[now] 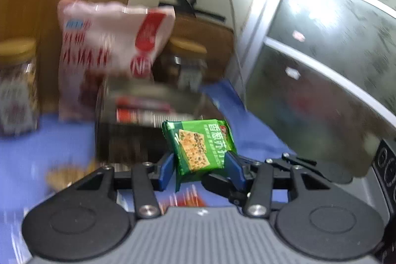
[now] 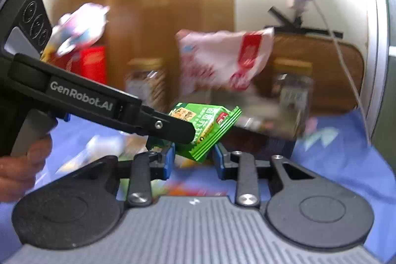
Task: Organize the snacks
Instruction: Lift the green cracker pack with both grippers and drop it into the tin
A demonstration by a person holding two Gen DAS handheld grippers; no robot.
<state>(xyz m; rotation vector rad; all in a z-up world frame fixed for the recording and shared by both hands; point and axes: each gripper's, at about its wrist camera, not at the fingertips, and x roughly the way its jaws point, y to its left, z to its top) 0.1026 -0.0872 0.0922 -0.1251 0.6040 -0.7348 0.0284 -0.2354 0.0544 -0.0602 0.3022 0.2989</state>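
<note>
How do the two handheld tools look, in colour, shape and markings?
Both are alike: the left tool and the right tool have black linkage arms with silver screws, blue finger pads, a ribbed grey body and round black discs. The left one's side reads "GenRobot.AI" in white.

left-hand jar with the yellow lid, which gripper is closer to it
Left, most likely. The left gripper has the jar ahead on its left; the right gripper sits further right, with the left one crossing its view on the jar's side.

Green cracker packets: two, one per gripper. Yellow-lid jars: two. White-red bag: one. Dark box: one.
</note>
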